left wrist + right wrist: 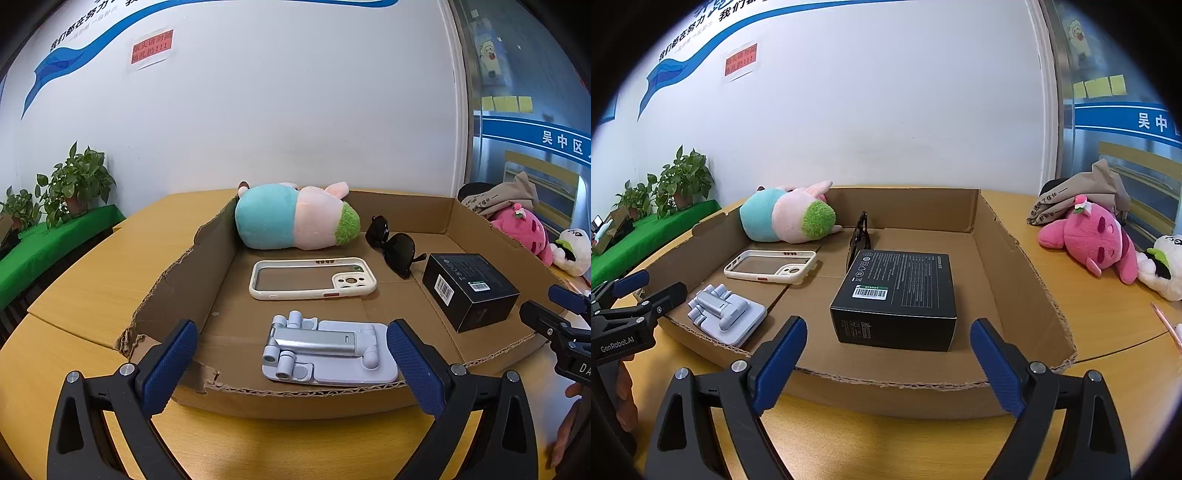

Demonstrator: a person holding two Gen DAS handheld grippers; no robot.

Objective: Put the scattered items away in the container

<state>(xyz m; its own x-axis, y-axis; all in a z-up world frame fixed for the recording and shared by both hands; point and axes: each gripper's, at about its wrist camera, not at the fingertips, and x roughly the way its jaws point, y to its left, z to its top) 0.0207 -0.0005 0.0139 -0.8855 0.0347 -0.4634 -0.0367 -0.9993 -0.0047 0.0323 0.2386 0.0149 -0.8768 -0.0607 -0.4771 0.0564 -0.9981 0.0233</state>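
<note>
Nearest the left wrist camera, the left gripper (pixel 291 354) hangs over the near wall of the cardboard tray (pixel 295 400), its blue pads spread wide with nothing between them. The right gripper (pixel 888 354) is likewise spread and empty at the same torn near wall.

Five items lie inside the tray, one of each. Just behind the near wall, at the tray's left, the folded grey phone stand (pixel 325 349) lies flat, its long axis running along that wall. Behind it the cream phone case (pixel 314 277) lies flat, long axis also parallel to the near wall, camera cut-out toward the tray's right. Against the far wall, the blue, pink and green plush toy (pixel 295 218) lies on its side, green end pointing right. The black sunglasses (pixel 393 245) stand on edge between the plush and the black box (pixel 897 291), which sits barcode-up in the tray's middle, its long axis running from near wall to far wall.

The tray floor right of the box is bare. Outside the tray, off its right wall, a pink plush (pixel 1089 238) and a white plush (pixel 1161 267) rest on the wooden table (pixel 1108 314).
</note>
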